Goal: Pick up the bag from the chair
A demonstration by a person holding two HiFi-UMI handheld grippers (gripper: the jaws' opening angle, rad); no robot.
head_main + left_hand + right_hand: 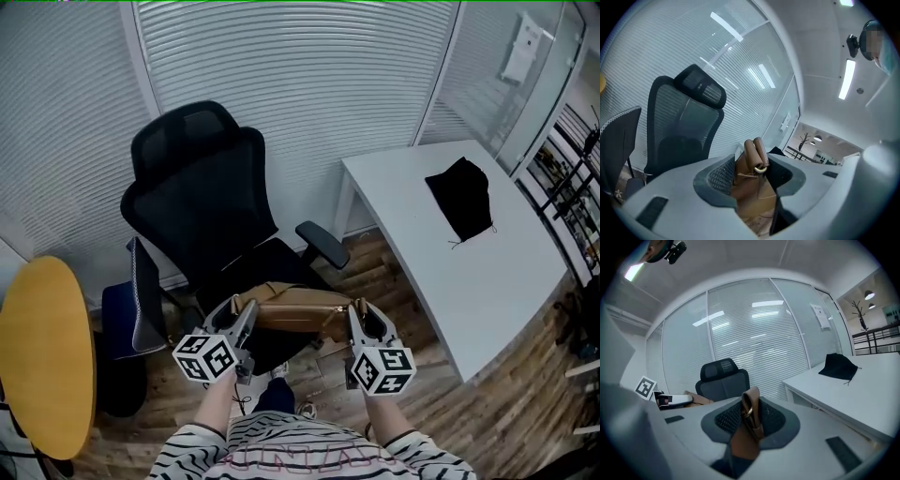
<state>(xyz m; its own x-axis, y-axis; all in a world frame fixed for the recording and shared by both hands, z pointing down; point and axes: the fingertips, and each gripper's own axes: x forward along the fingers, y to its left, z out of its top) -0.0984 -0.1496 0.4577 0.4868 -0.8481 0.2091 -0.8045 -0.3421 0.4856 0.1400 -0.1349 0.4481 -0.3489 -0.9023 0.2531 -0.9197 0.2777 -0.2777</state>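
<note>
Left gripper [754,172]: fingers closed on one strap [757,152] end of the tan bag [295,312]. Right gripper [751,417]: clamped on the opposite end. The bag hangs between them, apparently clear of the chair [202,187] seat. Risk: narrow strap holds may slip and drop it. Wooden floor [506,403]; white counter [441,281] to the right; blinds [300,84] behind.

The bag [295,314] looks like smooth tan leather with a slight sheen. Its ring [761,169] is shiny brass-coloured metal. The left tongs [754,163] and right tongs [751,405] are matt grey plastic with rough, dark pads [721,176]. The chair [202,202] is black mesh. The floor [497,412] is wood plank, the surface [403,216] smooth matt white, and the cloth [461,199] matt black.
</note>
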